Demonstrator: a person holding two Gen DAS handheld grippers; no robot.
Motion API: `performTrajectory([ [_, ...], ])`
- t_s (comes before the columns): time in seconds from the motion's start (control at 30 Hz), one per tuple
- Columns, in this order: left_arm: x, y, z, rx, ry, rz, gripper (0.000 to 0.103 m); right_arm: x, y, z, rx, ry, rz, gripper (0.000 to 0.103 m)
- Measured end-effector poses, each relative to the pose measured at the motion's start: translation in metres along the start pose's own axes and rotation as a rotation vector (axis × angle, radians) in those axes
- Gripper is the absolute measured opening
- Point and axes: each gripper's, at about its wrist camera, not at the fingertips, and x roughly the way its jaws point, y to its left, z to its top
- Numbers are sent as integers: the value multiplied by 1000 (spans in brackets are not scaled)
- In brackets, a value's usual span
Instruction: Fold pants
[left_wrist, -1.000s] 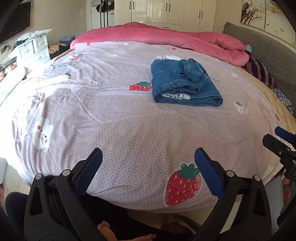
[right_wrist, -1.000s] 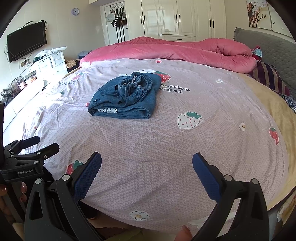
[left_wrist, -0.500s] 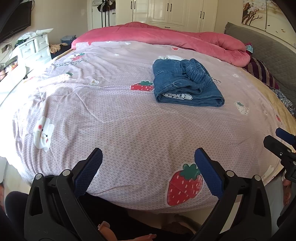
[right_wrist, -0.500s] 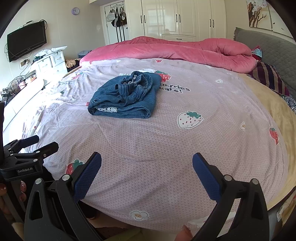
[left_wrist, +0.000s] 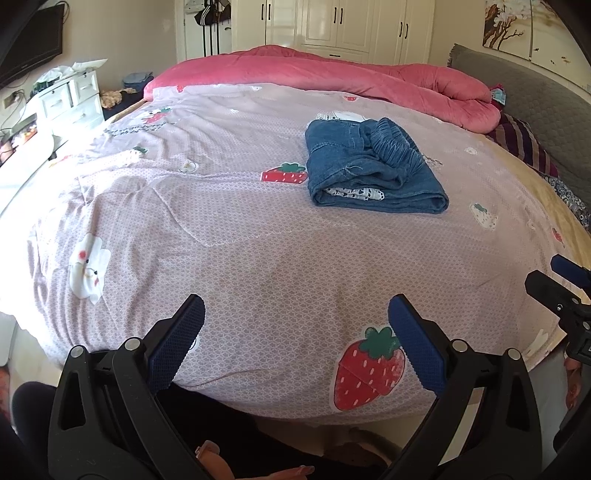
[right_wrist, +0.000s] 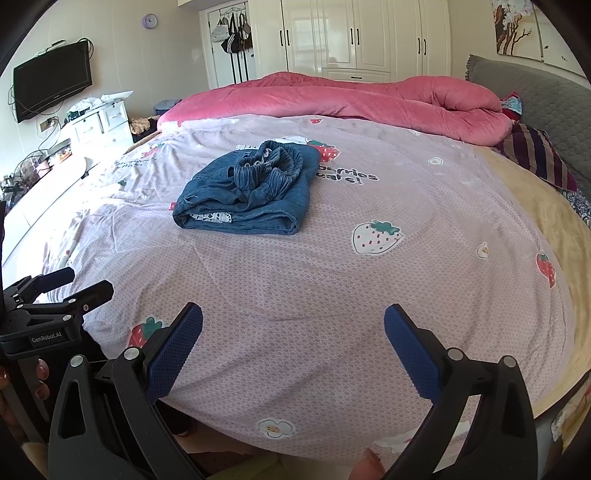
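Note:
Blue denim pants (left_wrist: 373, 170) (right_wrist: 251, 192) lie folded into a compact bundle on the lilac strawberry-print bedspread (left_wrist: 229, 221) (right_wrist: 369, 295), elastic waistband bunched on top and a white lace trim showing at the near edge. My left gripper (left_wrist: 295, 321) hangs open over the bed's near edge, well short of the pants, with nothing between its blue pads. My right gripper (right_wrist: 293, 328) is likewise open and empty, near the bed's front edge. Each gripper shows at the side of the other's view.
A rolled pink duvet (left_wrist: 332, 77) (right_wrist: 351, 99) lies across the far side of the bed. A striped pillow (right_wrist: 535, 155) and grey headboard (right_wrist: 546, 96) are at the right. White drawers (left_wrist: 70, 99) and a wall television (right_wrist: 51, 88) stand left; wardrobes at the back.
The left wrist view has drifted slightly, so the pants sit a little further right and lower. Both grippers stay open and the pants have not moved.

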Motion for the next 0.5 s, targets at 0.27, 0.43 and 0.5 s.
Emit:
performTrajectory([
  [0.27, 1, 0, 0, 4, 8, -7, 93, 4, -5, -5, 13, 8, -14, 98],
  [0.43, 2, 3, 2, 6, 6, -8, 93, 11, -10, -7, 29, 19, -28, 98],
  [0.5, -2, 7, 5, 3, -27, -55, 93, 16, -17, -8, 46, 25, -41, 98],
])
